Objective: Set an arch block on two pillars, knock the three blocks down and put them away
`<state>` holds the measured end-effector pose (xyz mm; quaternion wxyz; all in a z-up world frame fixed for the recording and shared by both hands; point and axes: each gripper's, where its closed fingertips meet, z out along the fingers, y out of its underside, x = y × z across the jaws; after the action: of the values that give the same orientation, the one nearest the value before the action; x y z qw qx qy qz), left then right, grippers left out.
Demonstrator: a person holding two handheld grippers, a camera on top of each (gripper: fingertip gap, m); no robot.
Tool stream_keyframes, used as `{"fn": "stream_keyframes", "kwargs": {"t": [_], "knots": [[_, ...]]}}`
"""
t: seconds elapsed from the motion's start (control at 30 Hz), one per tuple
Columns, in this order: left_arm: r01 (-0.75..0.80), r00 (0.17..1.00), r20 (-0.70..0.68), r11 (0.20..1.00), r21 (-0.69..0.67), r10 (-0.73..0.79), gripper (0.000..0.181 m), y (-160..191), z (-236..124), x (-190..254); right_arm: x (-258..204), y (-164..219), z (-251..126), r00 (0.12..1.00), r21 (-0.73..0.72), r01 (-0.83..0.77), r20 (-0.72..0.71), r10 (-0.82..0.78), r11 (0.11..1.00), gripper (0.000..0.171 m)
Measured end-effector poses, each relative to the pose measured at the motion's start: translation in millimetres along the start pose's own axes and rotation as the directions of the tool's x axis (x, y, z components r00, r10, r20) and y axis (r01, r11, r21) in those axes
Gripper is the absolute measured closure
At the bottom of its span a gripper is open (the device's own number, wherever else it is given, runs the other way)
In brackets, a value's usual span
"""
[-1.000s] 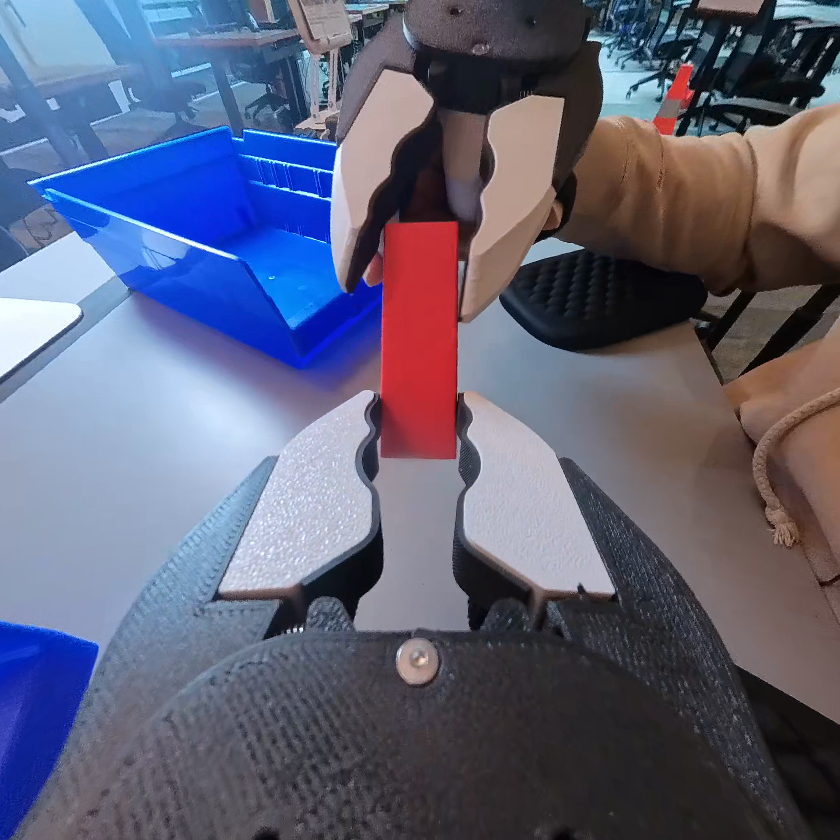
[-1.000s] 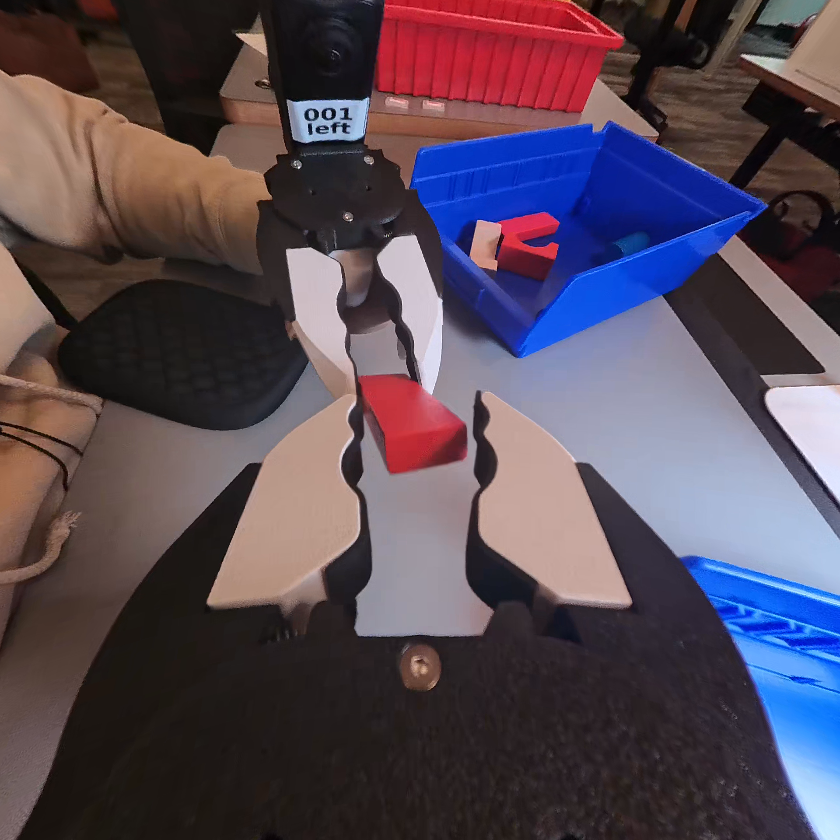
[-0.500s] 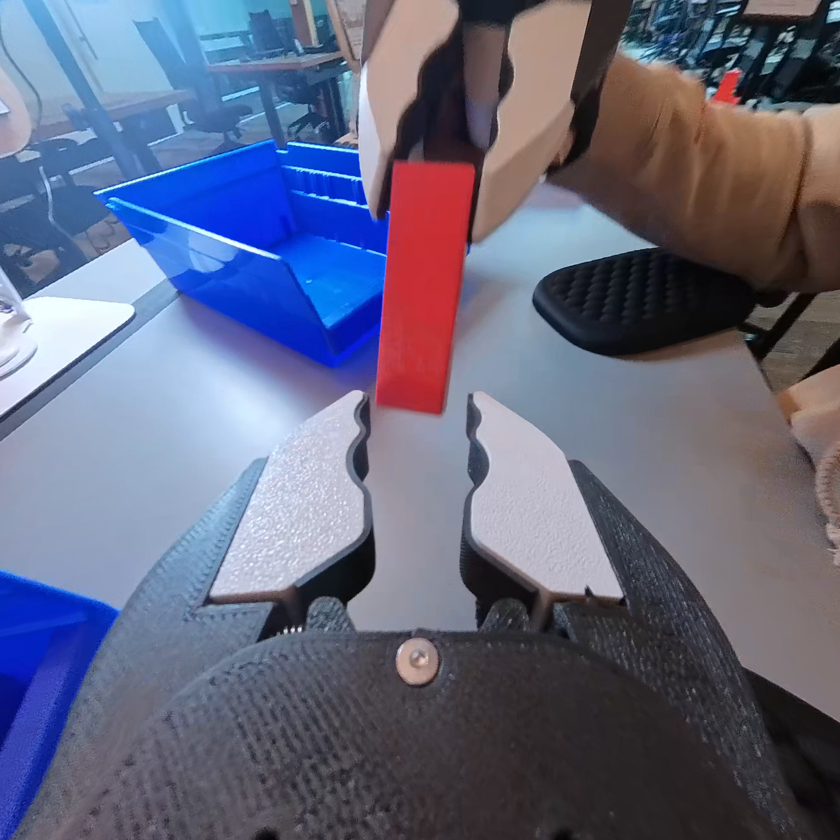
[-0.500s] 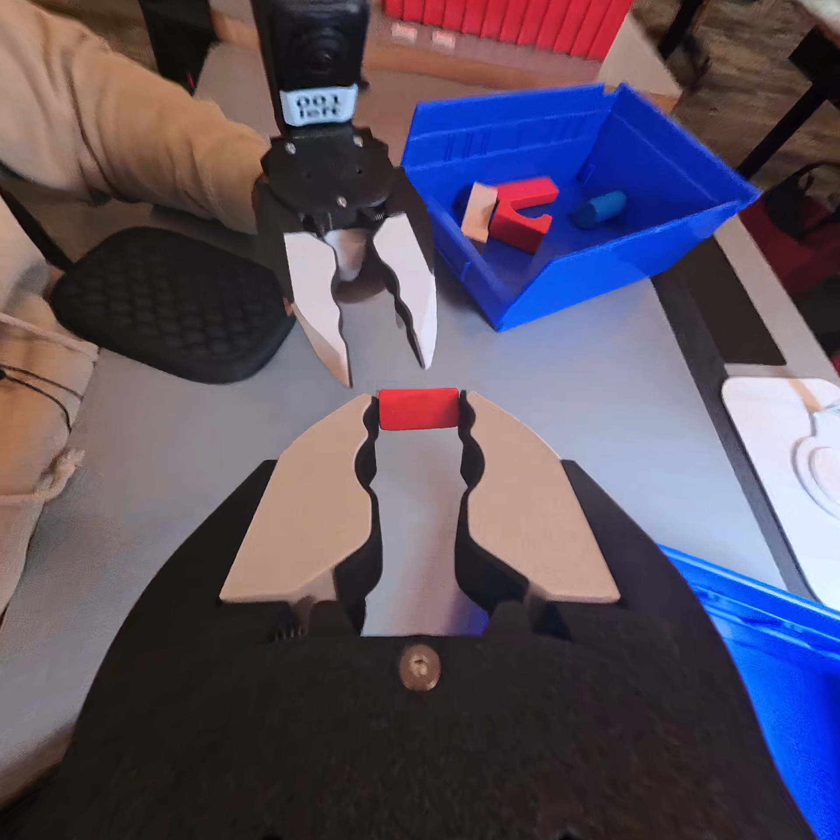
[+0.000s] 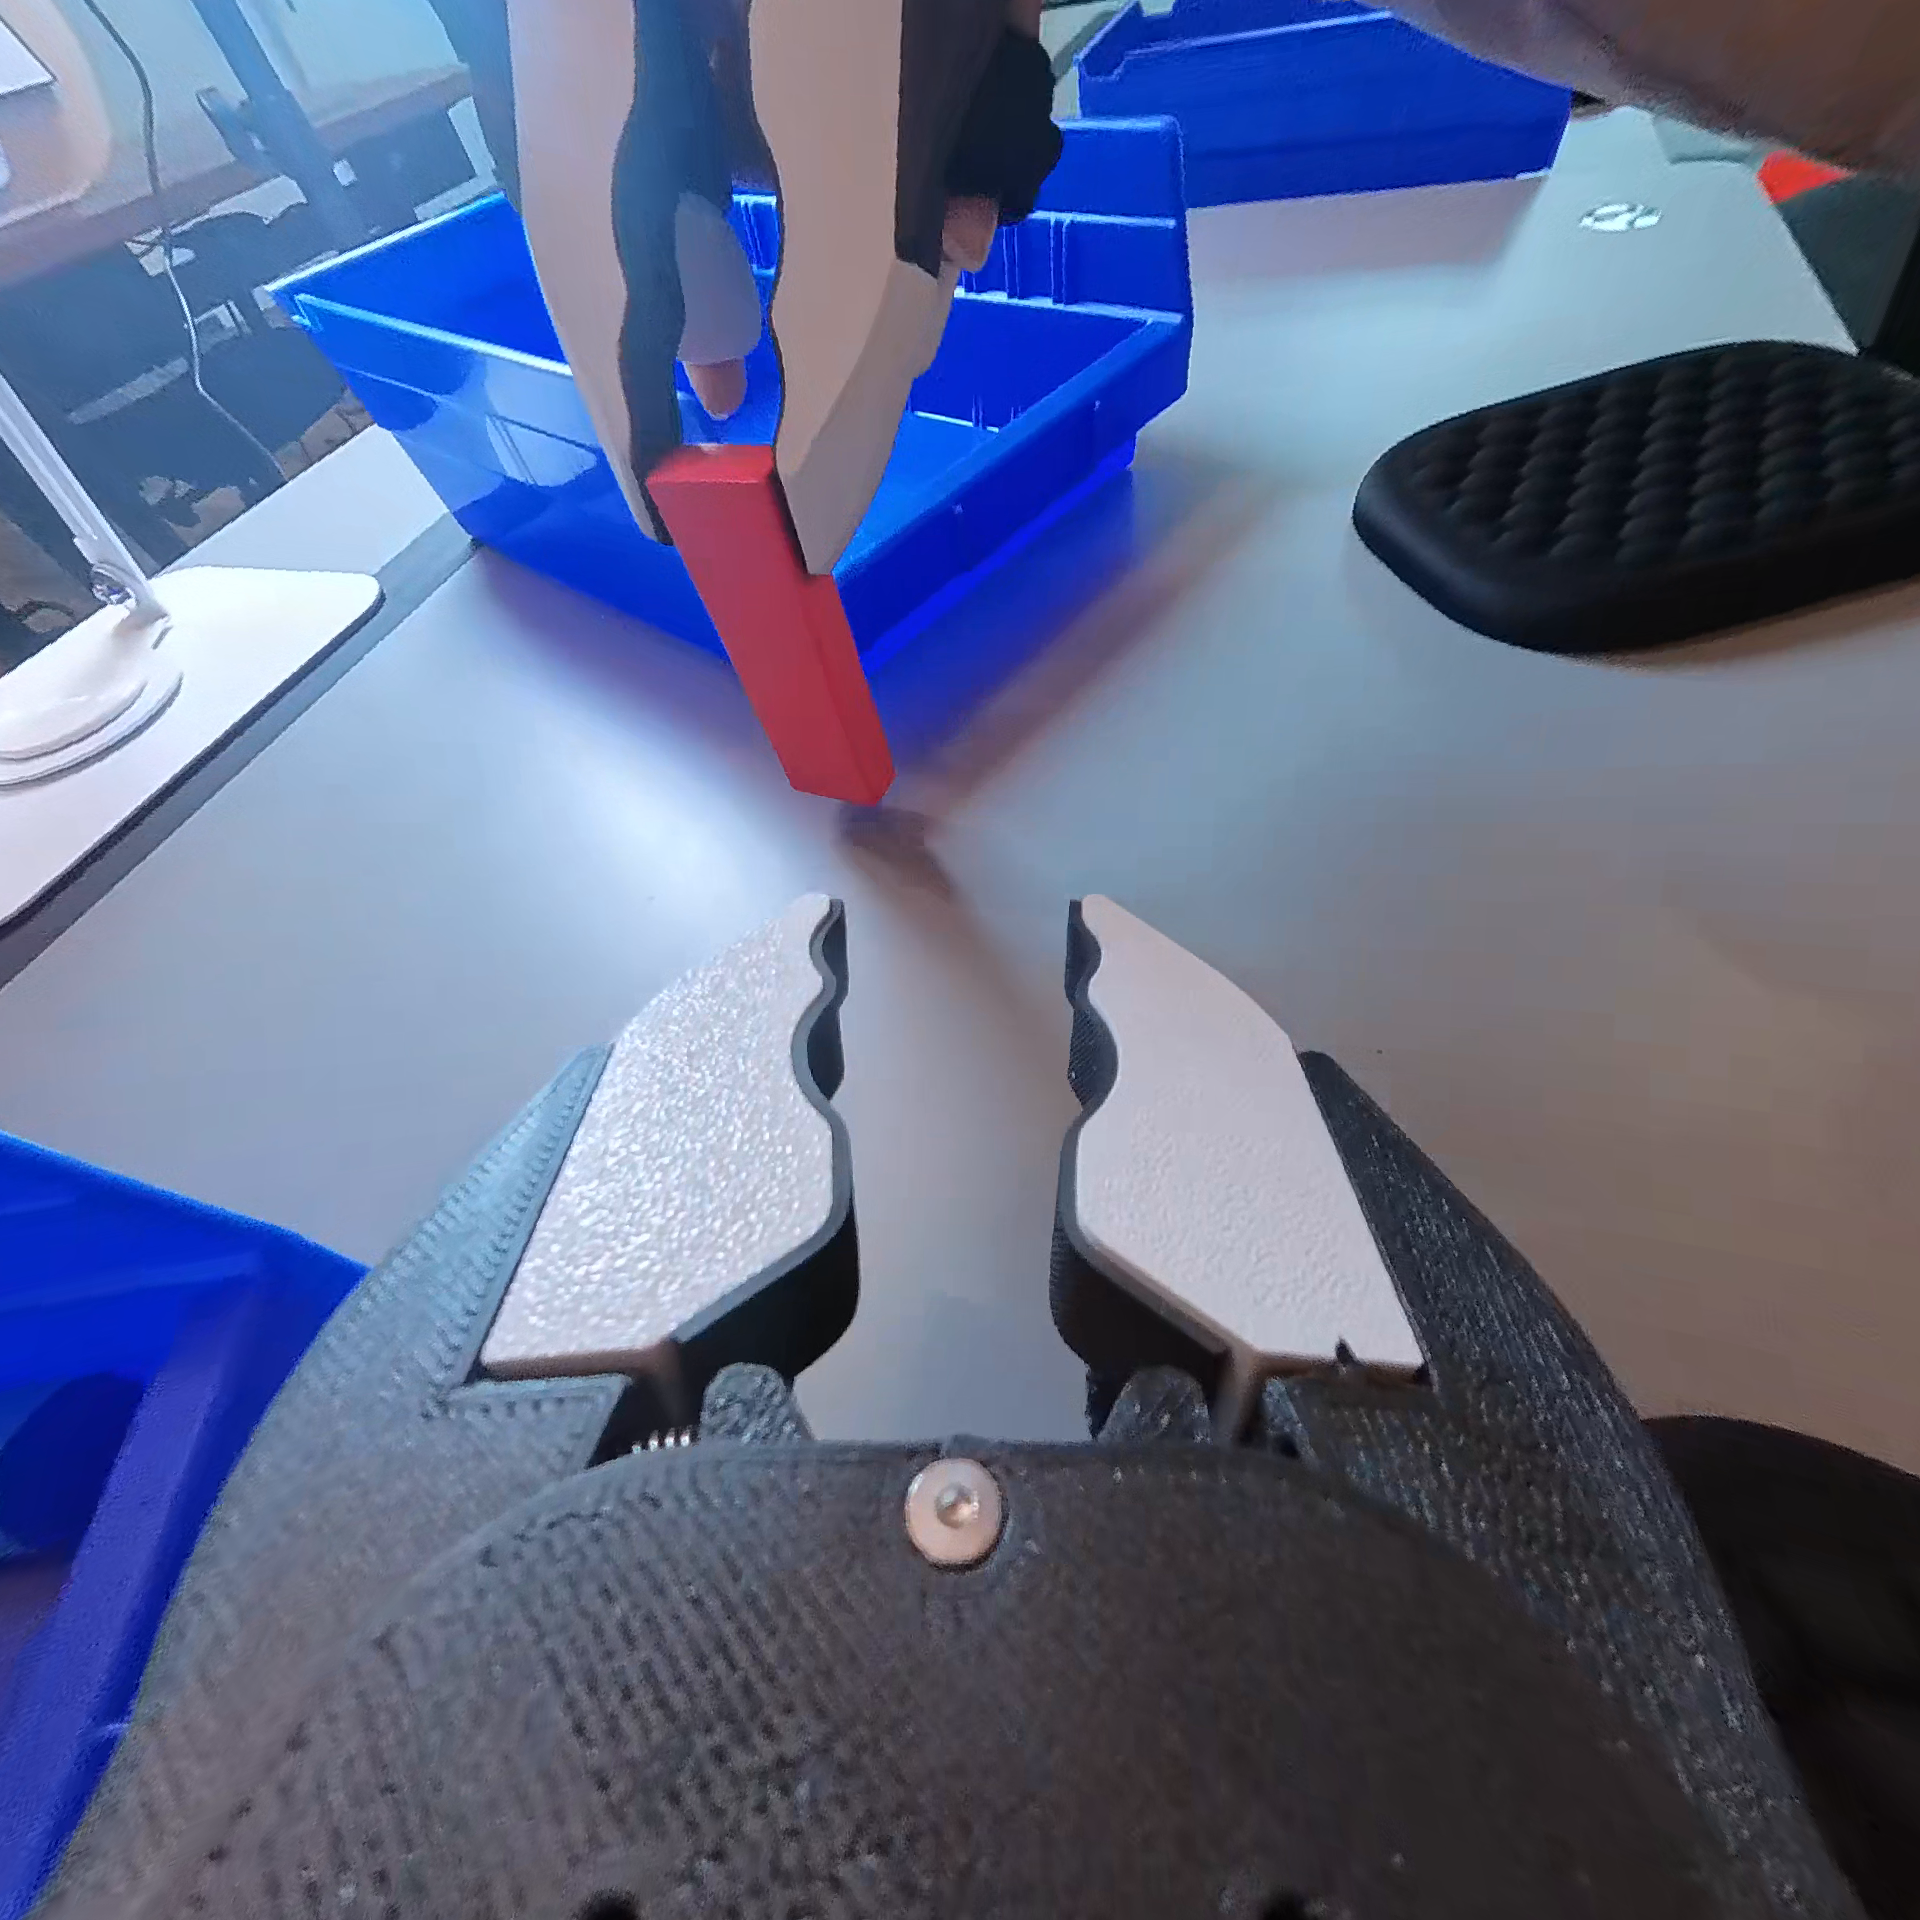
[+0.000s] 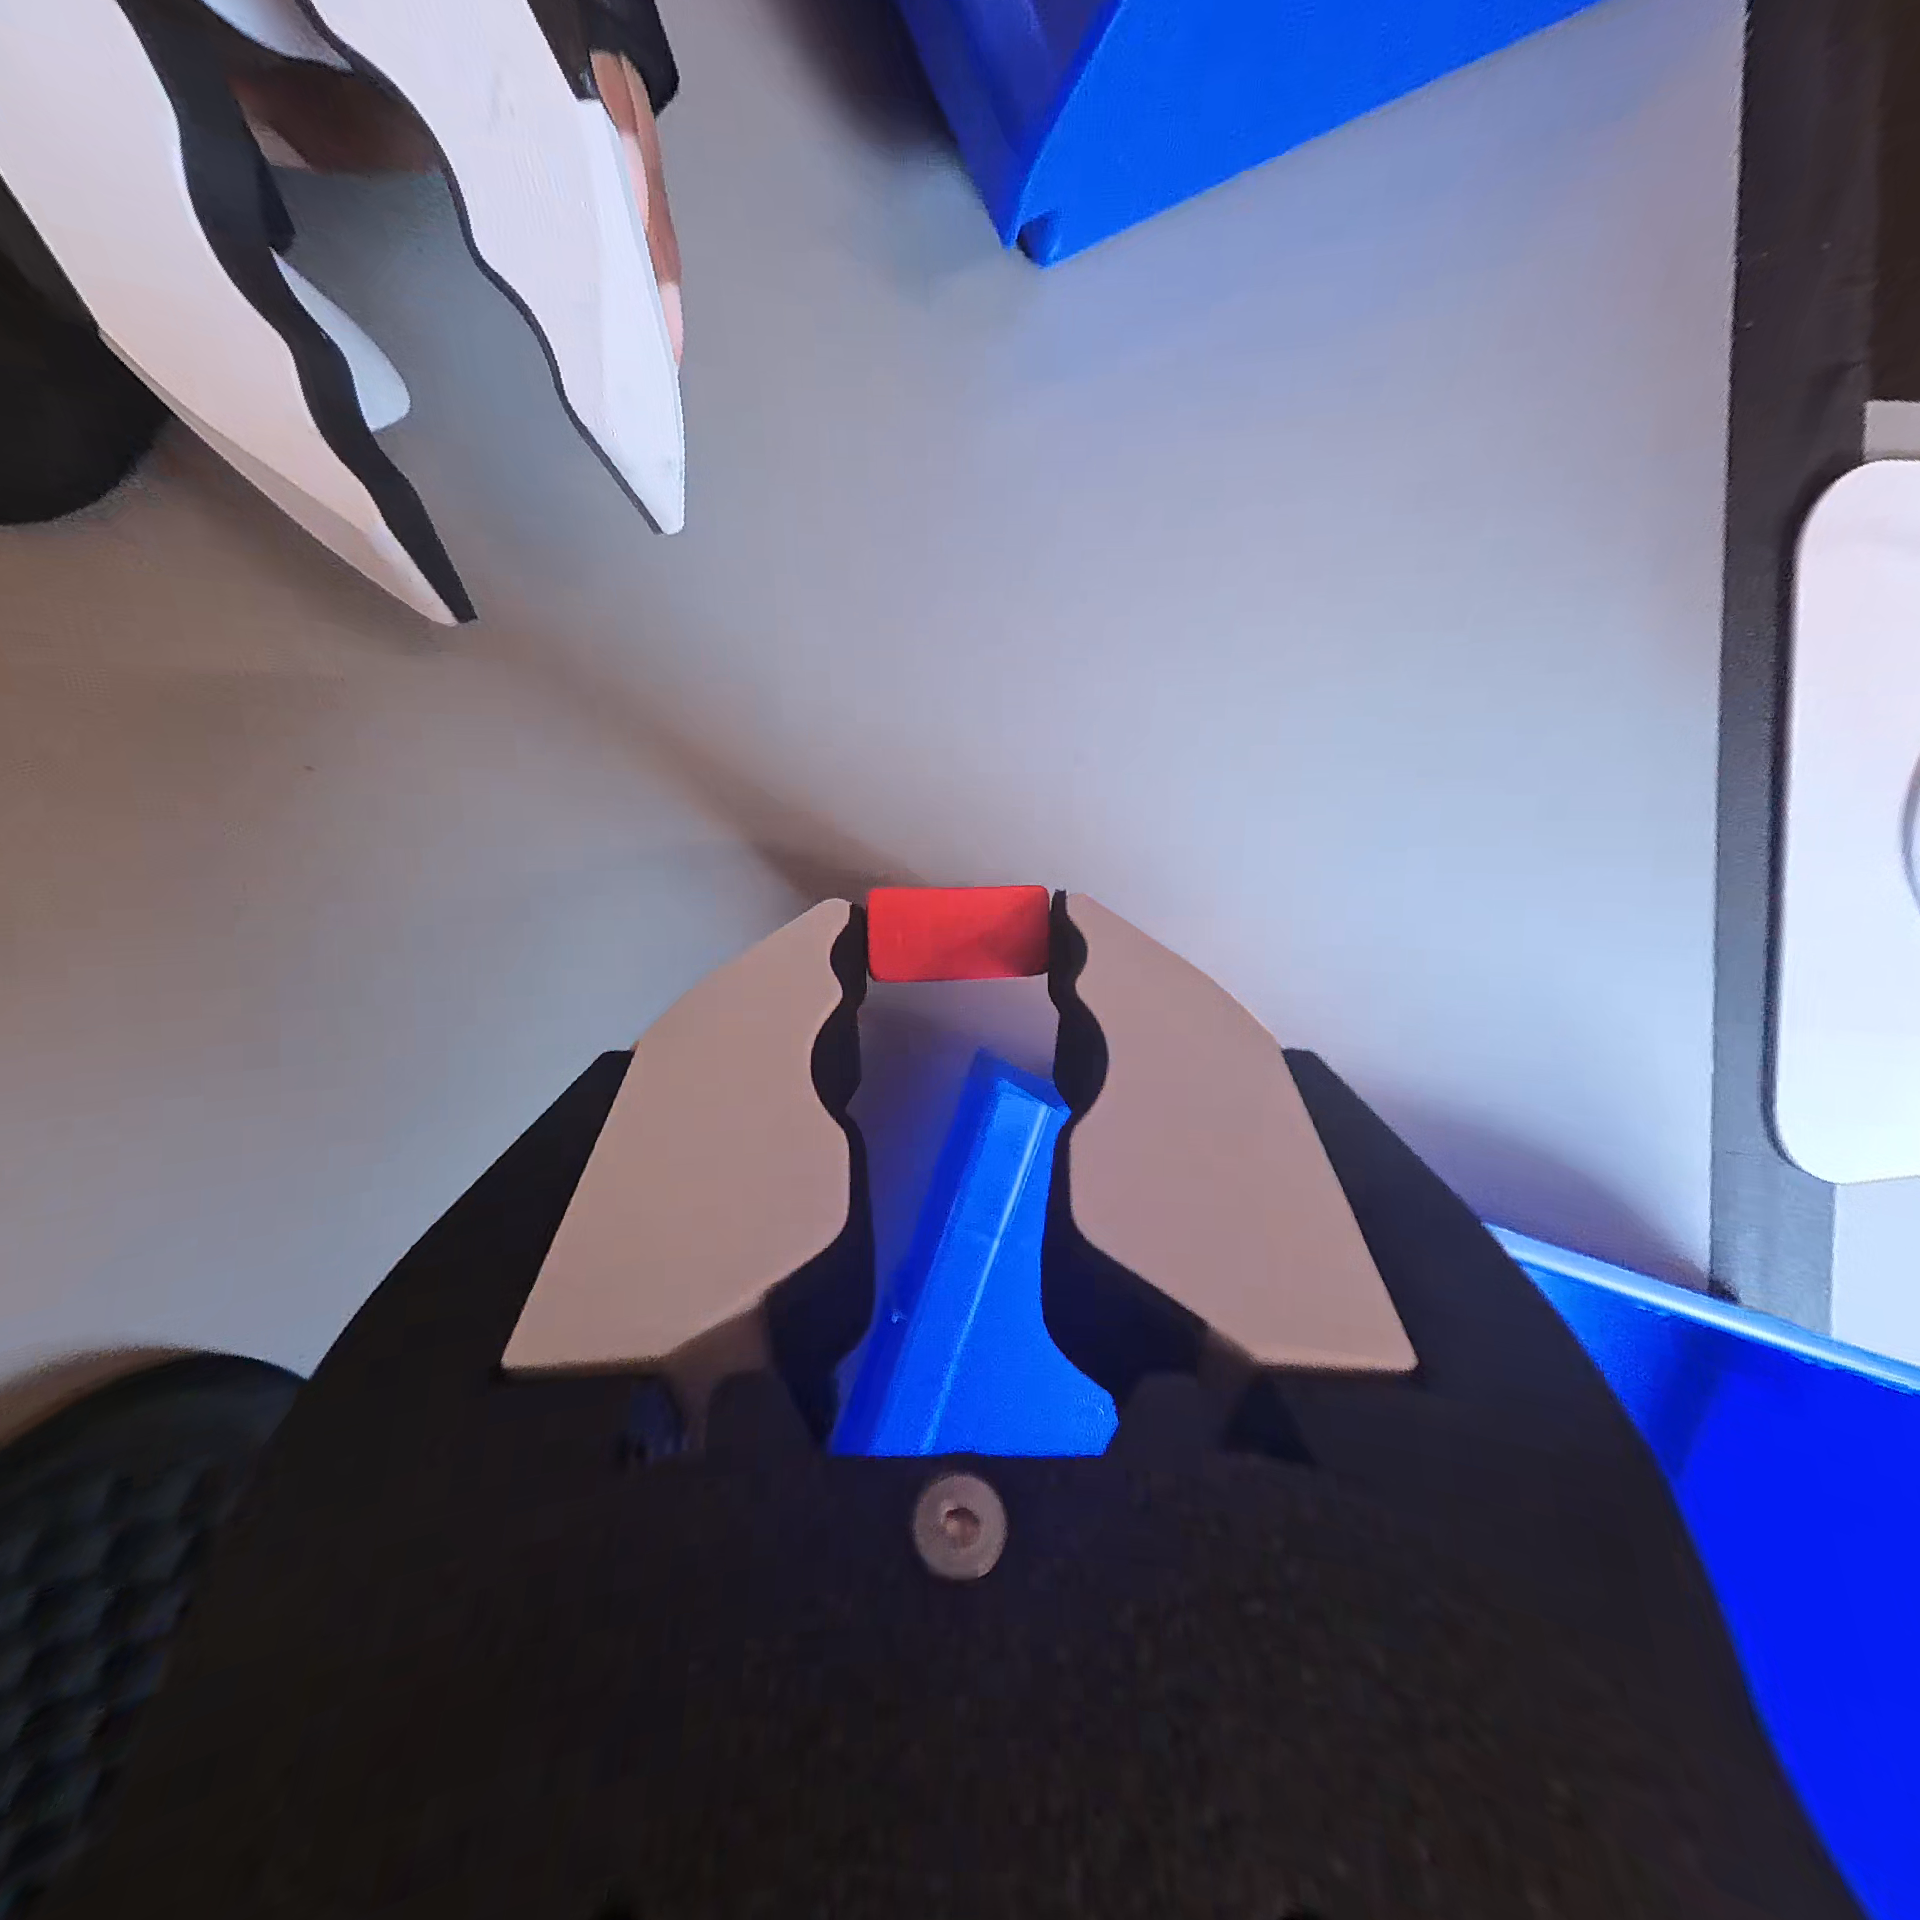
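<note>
**Right wrist view: red block pinched at the fingertips, above the table**

Right wrist view is showing the right gripper [image 6: 956,930] clamping a red block [image 6: 956,932] at the very tips of its fingers, so only the block's small end face is facing the camera. Below the block, the grey table [image 6: 1299,644] is lying bare, and a corner of a blue bin [image 6: 966,1299] is showing between the fingers nearer the camera. Another blue bin [image 6: 1195,114] is sitting at the top of this view, and a white base plate [image 6: 1860,831] is lying at the right edge.

From the left wrist view, the same red block [image 5: 774,623] is hanging long and slanted from the right gripper [image 5: 727,499], its lower end just above the table [image 5: 416,935] with a faint shadow under it; contact cannot be told. Behind it, a blue bin [image 5: 1039,436] is standing on the table, and a black textured pad [image 5: 1662,499] is lying to the right.

The left gripper [image 5: 954,914] is hovering nearer the camera with its fingers spread apart and nothing between them, apart from the block. In the right wrist view it [image 6: 566,571] is appearing at upper left, likewise parted.
</note>
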<state>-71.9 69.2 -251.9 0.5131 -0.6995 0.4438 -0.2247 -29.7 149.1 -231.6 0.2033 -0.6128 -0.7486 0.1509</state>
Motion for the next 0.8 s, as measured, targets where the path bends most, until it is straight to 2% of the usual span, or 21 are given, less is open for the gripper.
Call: {"fn": "stream_keyframes", "kwargs": {"t": [0.47, 0.67, 0.73, 0.8], "knots": [[0.000, 0.999, -0.039, 0.999, -0.046, -0.002, 0.142, 13, 7, 5, -1, 9, 5, 1.000, 0.005, 0.007, 0.019, -0.007, 1.000, 0.133], [0.000, 0.999, -0.051, 0.998, -0.056, -0.003, 0.142, 16, 8, 7, -3, -5, -39, 0.999, 0.146, -0.040, 0.004, 0.040, 0.988, 0.123], [0.005, 0.999, -0.053, 0.998, -0.059, -0.008, 0.142, 17, 8, 7, -5, 5, -51, 0.997, 0.126, -0.070, -0.007, 0.072, 0.990, 0.119], [0.004, 0.999, -0.051, 0.998, -0.060, -0.007, 0.143, 17, 8, 7, -2, 32, -50, 0.994, 0.021, -0.094, -0.062, 0.095, 0.995, 0.116]]}}
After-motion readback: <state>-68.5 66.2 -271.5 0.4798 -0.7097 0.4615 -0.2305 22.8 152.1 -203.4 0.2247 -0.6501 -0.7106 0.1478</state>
